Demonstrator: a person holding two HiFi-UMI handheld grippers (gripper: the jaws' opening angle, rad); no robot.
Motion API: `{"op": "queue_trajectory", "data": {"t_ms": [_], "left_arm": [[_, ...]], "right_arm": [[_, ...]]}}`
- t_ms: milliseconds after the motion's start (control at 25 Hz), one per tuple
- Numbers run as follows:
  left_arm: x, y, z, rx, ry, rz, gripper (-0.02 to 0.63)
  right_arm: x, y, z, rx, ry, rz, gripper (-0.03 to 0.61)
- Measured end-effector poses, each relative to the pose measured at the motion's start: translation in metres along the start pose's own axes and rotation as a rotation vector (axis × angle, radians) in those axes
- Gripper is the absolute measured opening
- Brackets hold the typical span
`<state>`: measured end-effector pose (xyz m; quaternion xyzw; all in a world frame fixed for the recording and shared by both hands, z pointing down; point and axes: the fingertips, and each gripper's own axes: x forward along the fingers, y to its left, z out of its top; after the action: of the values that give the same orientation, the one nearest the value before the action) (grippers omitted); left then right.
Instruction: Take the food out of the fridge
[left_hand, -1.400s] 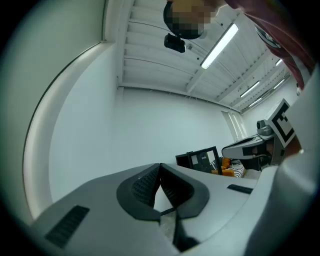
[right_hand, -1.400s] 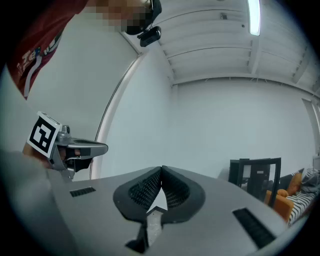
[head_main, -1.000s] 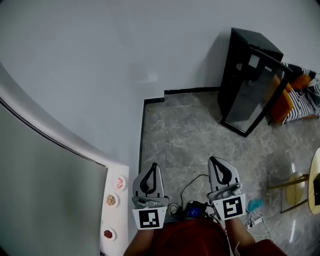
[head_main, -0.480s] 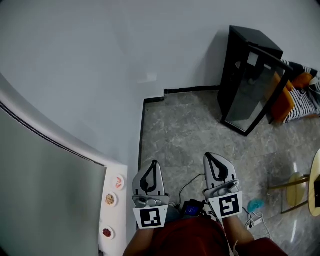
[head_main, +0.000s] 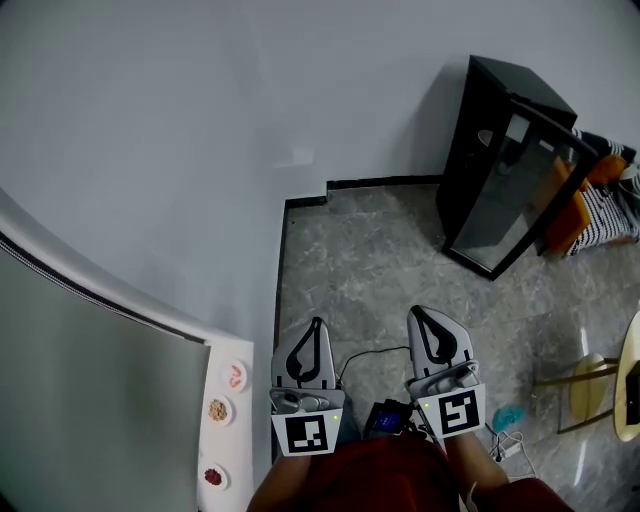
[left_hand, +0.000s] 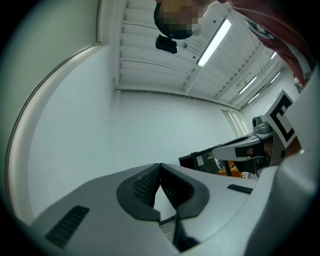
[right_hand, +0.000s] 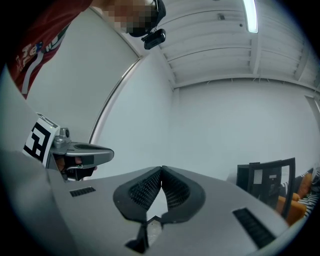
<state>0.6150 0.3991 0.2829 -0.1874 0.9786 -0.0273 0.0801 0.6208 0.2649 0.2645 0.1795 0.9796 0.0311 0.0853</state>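
Observation:
The grey fridge door (head_main: 90, 400) fills the lower left of the head view. Beside it, a white ledge (head_main: 243, 420) holds three small dishes of food (head_main: 217, 410). My left gripper (head_main: 315, 322) and right gripper (head_main: 418, 312) are held side by side close to my body, above the floor. Both are shut, with nothing between the pads. In the left gripper view, the left gripper (left_hand: 160, 165) points at a bare white wall. The right gripper (right_hand: 161, 168) points the same way in its own view, with the left gripper (right_hand: 75, 155) at its side.
A black cabinet (head_main: 500, 170) with a glass door stands open at the back right. Orange cushions (head_main: 565, 200) and a striped cloth lie behind it. Cables and a blue device (head_main: 385, 418) lie on the stone floor by my feet. A wooden stool (head_main: 590, 385) stands at the right.
Both grippers stayed shut and empty. The right one drifted slightly left, and the left one slightly right. The head view shifted a little, so the cabinet sits further right.

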Motion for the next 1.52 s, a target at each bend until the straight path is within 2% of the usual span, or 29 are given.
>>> {"op": "queue_trajectory", "data": {"t_ms": [80,200,240,320,360,480,640,1000,1240,1520], "left_arm": [[0.015,0.015,-0.005,0.002,0.002,-0.008,0.014],[0.034,0.038,-0.014,0.125,0.044,-0.071,0.014],[0.041,0.047,-0.015,0.122,0.045,-0.077,0.014],[0.057,0.065,-0.015,0.021,0.017,-0.05,0.015],[0.064,0.073,-0.015,0.001,0.011,-0.049,0.014],[0.082,0.093,-0.018,0.059,0.023,-0.093,0.015],[0.1,0.12,-0.018,-0.019,-0.007,-0.076,0.014],[0.132,0.161,-0.027,-0.043,-0.024,-0.1,0.014],[0.175,0.147,-0.038,-0.055,-0.017,-0.116,0.014],[0.256,0.13,-0.042,-0.069,-0.022,-0.102,0.014]], "right_arm": [[0.022,0.004,-0.004,-0.007,0.009,0.001,0.021],[0.058,0.013,-0.006,-0.016,0.012,0.0,0.021],[0.07,0.015,-0.006,-0.017,0.01,-0.002,0.021],[0.094,0.02,-0.004,-0.022,0.005,-0.006,0.021],[0.106,0.022,-0.003,-0.025,0.001,-0.008,0.021],[0.135,0.03,-0.002,-0.032,-0.004,-0.014,0.021],[0.165,0.041,-0.003,-0.043,-0.003,-0.017,0.021],[0.209,0.045,-0.013,-0.059,-0.008,-0.059,0.021],[0.228,0.006,-0.028,-0.045,0.005,-0.084,0.021],[0.272,-0.062,-0.041,-0.03,0.011,-0.075,0.021]]}}
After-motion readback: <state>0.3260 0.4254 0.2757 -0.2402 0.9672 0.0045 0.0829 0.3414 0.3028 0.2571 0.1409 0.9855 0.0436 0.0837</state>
